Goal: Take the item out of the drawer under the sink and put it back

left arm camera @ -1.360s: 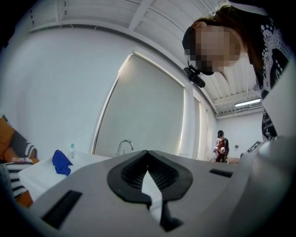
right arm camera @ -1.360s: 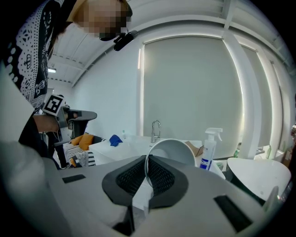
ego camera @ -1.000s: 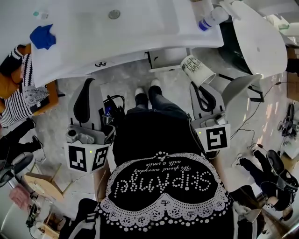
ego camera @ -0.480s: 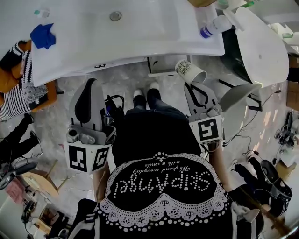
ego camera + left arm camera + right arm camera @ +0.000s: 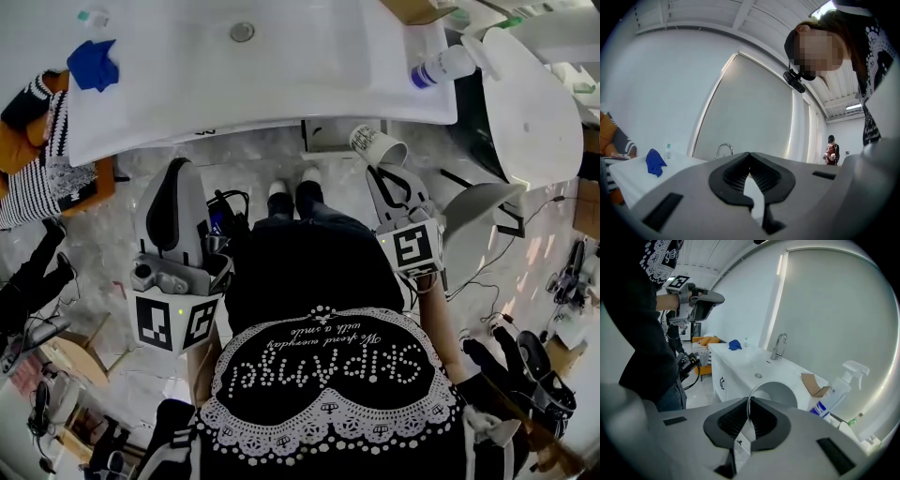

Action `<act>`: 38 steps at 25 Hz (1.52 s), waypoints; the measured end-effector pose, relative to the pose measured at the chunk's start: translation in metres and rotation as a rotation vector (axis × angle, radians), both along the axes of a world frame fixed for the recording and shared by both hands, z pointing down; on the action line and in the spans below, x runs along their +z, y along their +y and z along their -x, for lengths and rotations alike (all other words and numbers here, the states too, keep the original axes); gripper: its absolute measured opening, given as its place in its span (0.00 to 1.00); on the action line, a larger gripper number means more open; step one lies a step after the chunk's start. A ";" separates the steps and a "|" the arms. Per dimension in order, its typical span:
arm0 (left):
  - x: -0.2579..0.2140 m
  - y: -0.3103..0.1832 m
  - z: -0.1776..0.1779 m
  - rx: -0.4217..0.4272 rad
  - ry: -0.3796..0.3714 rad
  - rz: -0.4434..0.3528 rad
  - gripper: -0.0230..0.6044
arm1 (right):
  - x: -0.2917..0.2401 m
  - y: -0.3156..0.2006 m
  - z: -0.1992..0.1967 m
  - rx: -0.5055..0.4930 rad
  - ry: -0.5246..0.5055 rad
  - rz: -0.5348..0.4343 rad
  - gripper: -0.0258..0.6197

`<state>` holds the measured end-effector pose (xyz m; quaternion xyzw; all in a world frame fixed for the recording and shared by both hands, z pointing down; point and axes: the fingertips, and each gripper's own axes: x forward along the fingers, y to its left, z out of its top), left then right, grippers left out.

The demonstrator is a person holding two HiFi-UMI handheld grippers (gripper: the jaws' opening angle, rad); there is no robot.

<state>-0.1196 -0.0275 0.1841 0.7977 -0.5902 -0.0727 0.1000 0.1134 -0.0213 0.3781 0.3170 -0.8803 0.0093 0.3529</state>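
Observation:
My right gripper (image 5: 376, 167) is shut on the rim of a white paper cup (image 5: 378, 145) with dark print, held tilted just below the front edge of the white sink counter (image 5: 281, 103). In the right gripper view the cup (image 5: 777, 393) sticks out past the closed jaws (image 5: 747, 414), its mouth towards the sink. The white cabinet front with a dark handle (image 5: 721, 382) stands under the counter. My left gripper (image 5: 178, 167) hangs to the left of the person's legs, shut with nothing in it (image 5: 750, 174).
On the counter lie a blue cloth (image 5: 94, 64), a spray bottle (image 5: 441, 67) and a piece of cardboard (image 5: 813, 383). A white toilet (image 5: 525, 94) stands to the right. Clothes and bags lie on the floor at the left; cables run at the right.
The right gripper with the cup has moved towards the cabinet front and slightly left in the head view, and has rolled a little. The left gripper has stayed in place.

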 end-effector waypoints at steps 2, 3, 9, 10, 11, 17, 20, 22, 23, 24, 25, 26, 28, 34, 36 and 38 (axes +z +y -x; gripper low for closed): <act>-0.002 0.000 0.001 -0.010 0.009 -0.006 0.04 | 0.009 -0.002 -0.002 -0.005 0.014 0.014 0.08; -0.002 0.000 0.001 -0.015 0.009 -0.006 0.04 | 0.014 -0.002 -0.004 -0.007 0.024 0.024 0.08; -0.002 0.003 0.010 -0.054 0.002 0.001 0.04 | 0.037 -0.005 -0.004 -0.033 0.056 0.065 0.08; -0.003 0.004 0.011 -0.062 0.001 -0.001 0.04 | 0.040 -0.006 -0.004 -0.038 0.060 0.069 0.08; -0.003 0.005 0.013 -0.070 0.000 -0.002 0.04 | 0.043 -0.007 -0.004 -0.042 0.065 0.074 0.08; -0.003 0.006 0.014 -0.091 0.003 -0.002 0.04 | 0.062 -0.010 -0.006 -0.072 0.100 0.095 0.08; -0.003 0.006 0.014 -0.095 0.009 -0.001 0.04 | 0.073 -0.012 -0.004 -0.098 0.121 0.104 0.08; -0.004 0.006 0.013 -0.099 0.007 -0.003 0.04 | 0.079 -0.013 -0.003 -0.112 0.130 0.111 0.08; -0.004 0.006 0.013 -0.100 0.007 -0.004 0.04 | 0.081 -0.013 -0.003 -0.116 0.133 0.115 0.08; -0.005 0.006 0.013 -0.102 0.007 -0.004 0.04 | 0.084 -0.014 -0.002 -0.118 0.135 0.120 0.08; -0.005 0.006 0.013 -0.104 0.008 -0.005 0.04 | 0.086 -0.015 -0.003 -0.120 0.136 0.124 0.08; -0.005 0.005 0.013 -0.105 0.010 -0.005 0.04 | 0.089 -0.015 -0.003 -0.121 0.139 0.129 0.08; -0.005 0.004 0.012 -0.106 0.012 -0.005 0.04 | 0.095 -0.017 -0.005 -0.122 0.146 0.136 0.08; -0.005 0.003 0.009 -0.107 0.016 -0.006 0.04 | 0.108 -0.018 -0.009 -0.115 0.156 0.163 0.08; -0.006 0.002 0.009 -0.106 0.023 -0.005 0.04 | 0.112 -0.019 -0.009 -0.115 0.159 0.173 0.08; -0.006 0.000 0.009 -0.106 0.031 -0.006 0.04 | 0.116 -0.021 -0.009 -0.116 0.165 0.183 0.08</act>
